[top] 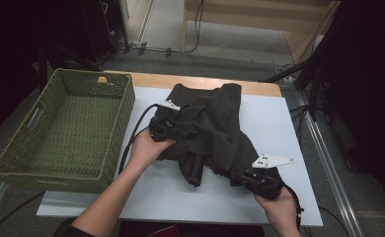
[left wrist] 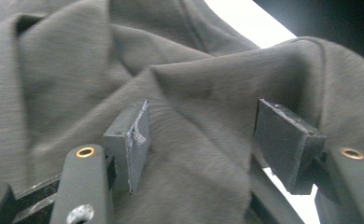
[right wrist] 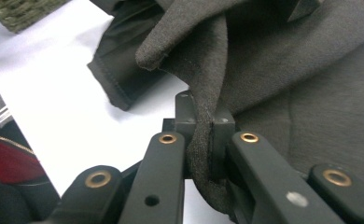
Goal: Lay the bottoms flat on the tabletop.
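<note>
A dark garment lies crumpled at the middle of the white table, right of the green woven basket, and appears to be taken up for folding or straightening. Its near edge is pinched between the pressed-together jaws of the right gripper. The left gripper is spread over a fold at the left side without clamping it; closing there is judged the next requirement.

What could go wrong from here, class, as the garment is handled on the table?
1. The right gripper pinches only a thin edge of the garment; a pull might slip it free.
2. The left gripper stands open around a fold, so lifting now would likely hoist one side alone and bunch the cloth.
</note>
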`<state>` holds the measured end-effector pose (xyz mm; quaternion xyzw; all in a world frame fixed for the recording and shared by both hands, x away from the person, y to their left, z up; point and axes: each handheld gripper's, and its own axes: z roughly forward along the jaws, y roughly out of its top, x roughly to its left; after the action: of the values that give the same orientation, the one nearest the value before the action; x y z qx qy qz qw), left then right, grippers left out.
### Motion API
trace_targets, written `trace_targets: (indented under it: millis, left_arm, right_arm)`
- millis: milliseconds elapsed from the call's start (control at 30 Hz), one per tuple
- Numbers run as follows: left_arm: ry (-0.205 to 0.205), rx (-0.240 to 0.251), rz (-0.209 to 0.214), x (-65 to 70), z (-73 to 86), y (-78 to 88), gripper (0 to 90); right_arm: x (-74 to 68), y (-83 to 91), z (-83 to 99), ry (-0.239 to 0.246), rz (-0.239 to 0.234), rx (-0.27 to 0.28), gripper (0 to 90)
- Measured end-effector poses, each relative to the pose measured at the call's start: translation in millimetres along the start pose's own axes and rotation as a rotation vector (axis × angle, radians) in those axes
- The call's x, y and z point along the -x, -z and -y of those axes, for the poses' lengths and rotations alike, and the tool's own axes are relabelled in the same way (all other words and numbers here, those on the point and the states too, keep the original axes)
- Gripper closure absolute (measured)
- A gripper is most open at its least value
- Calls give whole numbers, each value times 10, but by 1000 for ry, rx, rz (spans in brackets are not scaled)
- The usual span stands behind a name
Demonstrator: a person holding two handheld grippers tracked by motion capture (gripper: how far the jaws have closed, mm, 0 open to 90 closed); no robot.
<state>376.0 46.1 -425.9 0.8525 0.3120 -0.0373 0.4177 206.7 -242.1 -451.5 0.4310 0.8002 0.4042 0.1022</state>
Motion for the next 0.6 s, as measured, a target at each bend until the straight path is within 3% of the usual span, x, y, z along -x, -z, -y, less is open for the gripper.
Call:
trace_targets:
  millis: [100, 267, 433, 600]
  left_arm:
    - [-31, -28, 1, 96, 25, -85, 371]
    - [-64, -74, -22, 171, 76, -240, 371]
    - [-58, -103, -66, 113, 168, -391, 393]
    - [-15, -132, -88, 21, 302, -565, 535]
  right_arm:
    - [28, 0, 10, -3, 29, -9, 833]
    - [115, 7, 32, -37, 34, -5, 833]
    - [138, -35, 47, -36, 45, -16, 826]
    - [181, -78, 63, -45, 50, -26, 825]
